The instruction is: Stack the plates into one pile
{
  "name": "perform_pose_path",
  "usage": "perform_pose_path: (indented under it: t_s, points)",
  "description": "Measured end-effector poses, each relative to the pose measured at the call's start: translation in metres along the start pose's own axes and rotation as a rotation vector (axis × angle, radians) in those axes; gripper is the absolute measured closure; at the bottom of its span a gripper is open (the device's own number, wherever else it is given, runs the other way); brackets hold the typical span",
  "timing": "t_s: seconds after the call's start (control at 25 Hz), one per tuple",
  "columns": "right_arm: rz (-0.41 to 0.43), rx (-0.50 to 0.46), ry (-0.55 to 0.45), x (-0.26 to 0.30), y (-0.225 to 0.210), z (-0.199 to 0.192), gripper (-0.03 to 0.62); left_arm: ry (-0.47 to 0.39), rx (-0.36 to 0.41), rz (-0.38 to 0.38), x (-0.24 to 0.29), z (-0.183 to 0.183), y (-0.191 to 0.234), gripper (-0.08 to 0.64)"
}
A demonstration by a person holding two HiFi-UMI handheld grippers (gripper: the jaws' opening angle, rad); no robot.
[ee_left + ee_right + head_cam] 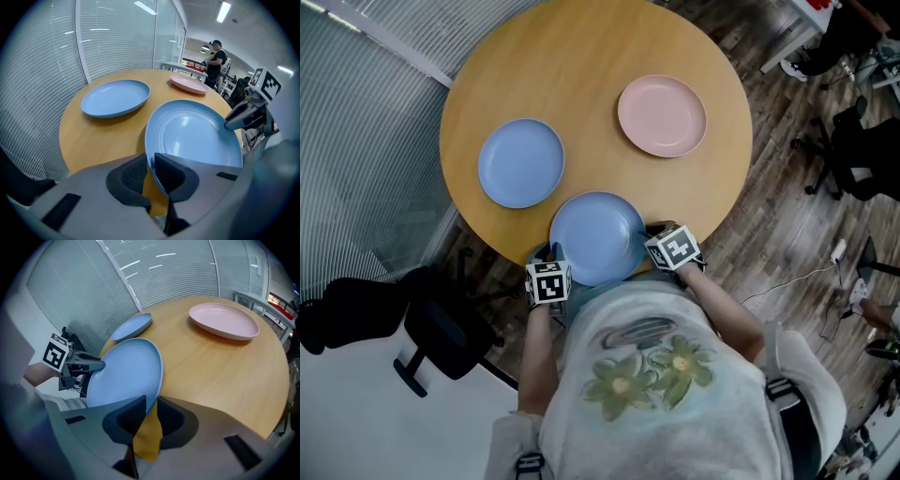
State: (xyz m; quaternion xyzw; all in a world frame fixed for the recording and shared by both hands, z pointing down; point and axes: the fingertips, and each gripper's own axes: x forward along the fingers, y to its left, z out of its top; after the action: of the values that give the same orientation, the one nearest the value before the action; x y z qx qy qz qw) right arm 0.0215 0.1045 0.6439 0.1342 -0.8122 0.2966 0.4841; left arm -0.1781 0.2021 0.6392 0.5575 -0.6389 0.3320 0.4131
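A blue plate (595,234) lies at the near edge of the round wooden table (581,56). My left gripper (555,257) is shut on its left rim, which runs between the pads in the left gripper view (151,164). On the opposite rim my right gripper (649,242) is shut too, with the edge caught in its jaws (151,404). That plate (197,136) (124,373) tilts up a little. A second blue plate (521,162) (115,97) (132,326) rests flat at the left. A pink plate (662,115) (188,84) (224,320) sits at the far right.
A black office chair (441,328) stands below the table's left edge and more dark chairs (862,159) at the right. A glass wall with blinds (117,37) runs behind the table. A person (215,58) stands far off.
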Motion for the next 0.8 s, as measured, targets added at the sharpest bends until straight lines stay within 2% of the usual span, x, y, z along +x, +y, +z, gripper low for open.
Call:
perform_pose_path:
  t_s: [0.36, 0.8]
  points:
    - [-0.015, 0.013, -0.050, -0.018, -0.011, 0.025, 0.517, -0.051, 0.045, 0.056, -0.004, 0.038, 0.006, 0.505]
    - [-0.104, 0.051, -0.202, -0.069, -0.062, 0.071, 0.534, -0.126, 0.095, 0.007, -0.019, 0.115, -0.025, 0.511]
